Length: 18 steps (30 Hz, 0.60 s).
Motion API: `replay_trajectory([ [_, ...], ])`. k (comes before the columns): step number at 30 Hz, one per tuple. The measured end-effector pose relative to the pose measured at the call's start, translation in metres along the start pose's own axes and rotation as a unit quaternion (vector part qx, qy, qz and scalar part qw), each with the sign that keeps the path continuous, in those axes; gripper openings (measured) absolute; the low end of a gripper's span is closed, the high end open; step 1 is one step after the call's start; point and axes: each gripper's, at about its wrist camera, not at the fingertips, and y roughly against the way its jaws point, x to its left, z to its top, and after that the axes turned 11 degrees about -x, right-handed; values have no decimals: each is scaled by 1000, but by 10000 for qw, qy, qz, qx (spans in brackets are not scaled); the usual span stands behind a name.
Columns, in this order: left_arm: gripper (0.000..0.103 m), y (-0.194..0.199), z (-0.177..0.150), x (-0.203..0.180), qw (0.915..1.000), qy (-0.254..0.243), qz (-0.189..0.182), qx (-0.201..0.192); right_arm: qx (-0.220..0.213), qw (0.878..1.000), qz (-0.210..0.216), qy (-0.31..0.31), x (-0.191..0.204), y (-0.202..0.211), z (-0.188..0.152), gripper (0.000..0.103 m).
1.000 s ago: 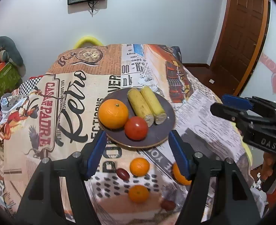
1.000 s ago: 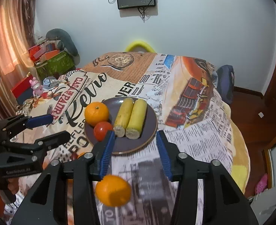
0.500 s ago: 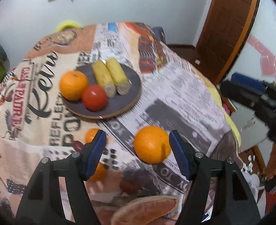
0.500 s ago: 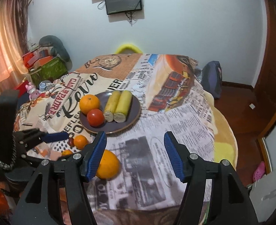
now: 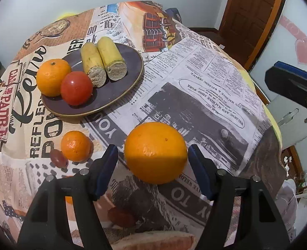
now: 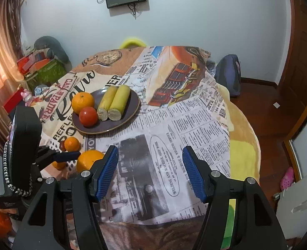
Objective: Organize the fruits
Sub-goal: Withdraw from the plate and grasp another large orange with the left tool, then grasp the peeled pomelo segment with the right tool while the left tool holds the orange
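A large orange (image 5: 156, 152) lies on the printed tablecloth between the open fingers of my left gripper (image 5: 153, 158); the pads stand beside it with small gaps. It also shows in the right wrist view (image 6: 88, 162). A dark plate (image 5: 120, 91) holds an orange (image 5: 53, 77), a tomato (image 5: 76, 88) and two corn pieces (image 5: 103, 62). A small tangerine (image 5: 75, 145) and a dark red fruit (image 5: 58, 158) lie near the plate. My right gripper (image 6: 150, 173) is open and empty, raised over the table's right part.
More small fruit (image 5: 121, 216) lies at the near edge under my left gripper, beside a bread-like piece (image 5: 153, 241). The round table's edge (image 6: 245, 145) drops off on the right. A bag (image 6: 229, 75) and a door (image 6: 303, 48) are beyond.
My left gripper moved right and closer, so the large orange now sits between its fingers. My right gripper rose and pulled back from that orange, staying open.
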Motion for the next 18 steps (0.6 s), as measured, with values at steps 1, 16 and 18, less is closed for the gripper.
replay_trajectory([
  [1,69,0,0,-1,10000,-13,13,-29,14,10000,3,-3,0,0,-1,60],
  [16,61,46,-1,19,9987,203,44,-470,134,9992,306,232,25,4,-10,60],
  [18,61,62,-1,25,9977,263,107,-617,153,9987,370,303,33,5,-12,60],
])
